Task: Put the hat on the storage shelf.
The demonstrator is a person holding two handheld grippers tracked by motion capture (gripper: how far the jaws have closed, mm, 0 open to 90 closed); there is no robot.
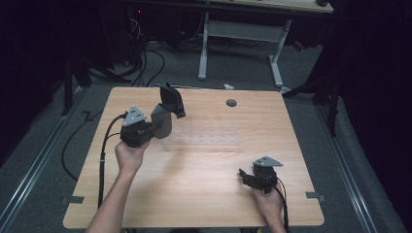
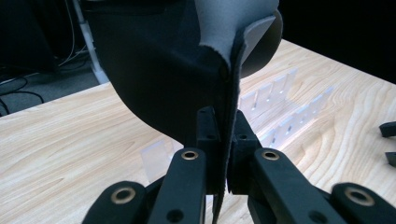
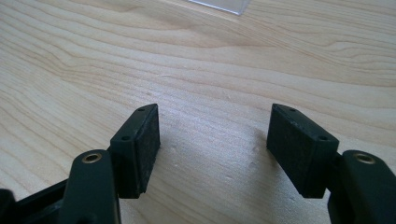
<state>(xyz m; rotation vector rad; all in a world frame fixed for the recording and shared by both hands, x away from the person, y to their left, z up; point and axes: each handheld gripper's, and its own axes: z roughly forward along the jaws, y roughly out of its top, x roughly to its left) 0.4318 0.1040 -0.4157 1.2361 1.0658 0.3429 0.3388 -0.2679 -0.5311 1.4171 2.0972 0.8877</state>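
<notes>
left gripper (image 1: 154,127): jaws clamped on the edge of a dark grey-and-black fabric piece (image 1: 167,109), held above the far-left part of the wooden table (image 1: 204,194) | right gripper (image 1: 245,175): jaws wide, nothing between, low over the near-right table | clear plastic rack (image 1: 209,140): mid-table, just right of the fabric
</notes>
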